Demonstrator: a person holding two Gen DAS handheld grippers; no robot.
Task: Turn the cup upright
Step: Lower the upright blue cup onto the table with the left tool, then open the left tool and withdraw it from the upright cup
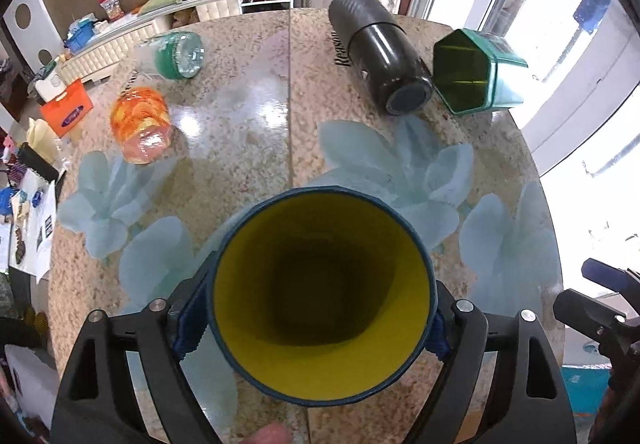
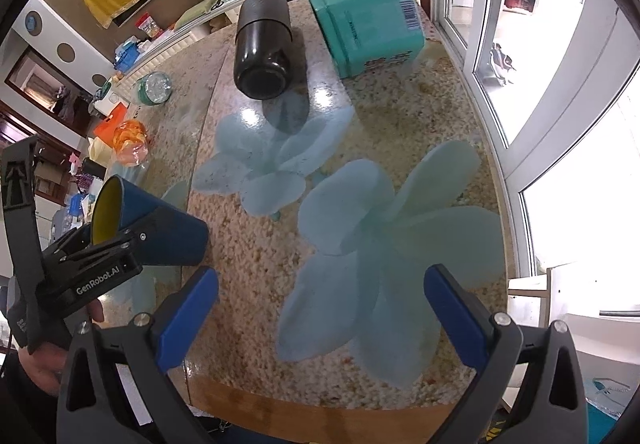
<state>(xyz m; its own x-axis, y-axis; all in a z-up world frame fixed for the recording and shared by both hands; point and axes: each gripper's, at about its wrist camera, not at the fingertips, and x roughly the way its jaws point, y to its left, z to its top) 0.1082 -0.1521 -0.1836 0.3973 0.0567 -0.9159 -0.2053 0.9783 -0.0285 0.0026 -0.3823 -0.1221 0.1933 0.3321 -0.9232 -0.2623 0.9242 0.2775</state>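
Cup in left gripper, mid-table

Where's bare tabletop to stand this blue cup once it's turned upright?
Best patch: the flower-printed stretch of table between the blue cup and the open right gripper. A second lies mid-table between the orange bottle and the black flask. The far edge is crowded: flask against the green tin.

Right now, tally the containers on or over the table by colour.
Blue cup with yellow inside, in the left gripper: 1
Black bottle: 1
Teal tin: 1
Green-banded clear bottle: 1
Orange bottle: 1
Total: 5
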